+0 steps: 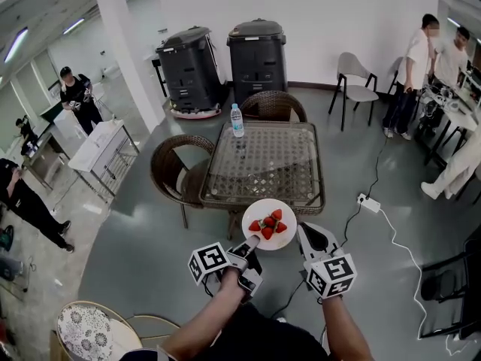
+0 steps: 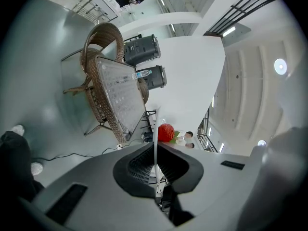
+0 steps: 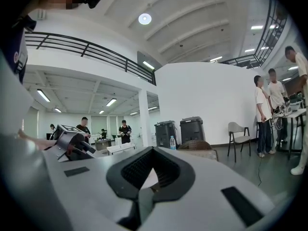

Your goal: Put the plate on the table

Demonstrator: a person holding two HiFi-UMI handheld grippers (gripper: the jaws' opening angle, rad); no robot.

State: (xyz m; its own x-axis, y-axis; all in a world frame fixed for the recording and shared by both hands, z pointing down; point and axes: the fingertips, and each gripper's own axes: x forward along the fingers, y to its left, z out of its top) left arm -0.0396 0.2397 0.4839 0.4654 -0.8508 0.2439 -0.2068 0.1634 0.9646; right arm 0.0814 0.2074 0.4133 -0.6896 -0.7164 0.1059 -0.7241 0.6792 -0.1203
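I see a white plate [image 1: 269, 209] carrying several strawberries [image 1: 268, 224], held in the air just short of the near edge of the glass-topped wicker table [image 1: 270, 168]. My left gripper [image 1: 253, 241] is shut on the plate's near-left rim. In the left gripper view the plate [image 2: 155, 143] runs edge-on between the jaws of my left gripper [image 2: 155, 162], with one strawberry [image 2: 166, 132] beyond them. My right gripper [image 1: 307, 232] hangs just right of the plate and apart from it. In its own view my right gripper [image 3: 150, 172] has its jaws together and holds nothing.
A water bottle [image 1: 237, 120] stands at the table's far left corner. Wicker chairs [image 1: 176, 164] sit left of and behind the table. A power strip [image 1: 368, 201] and its cable lie on the floor to the right. Two dark machines [image 1: 259, 55] stand by the wall; people stand at the right.
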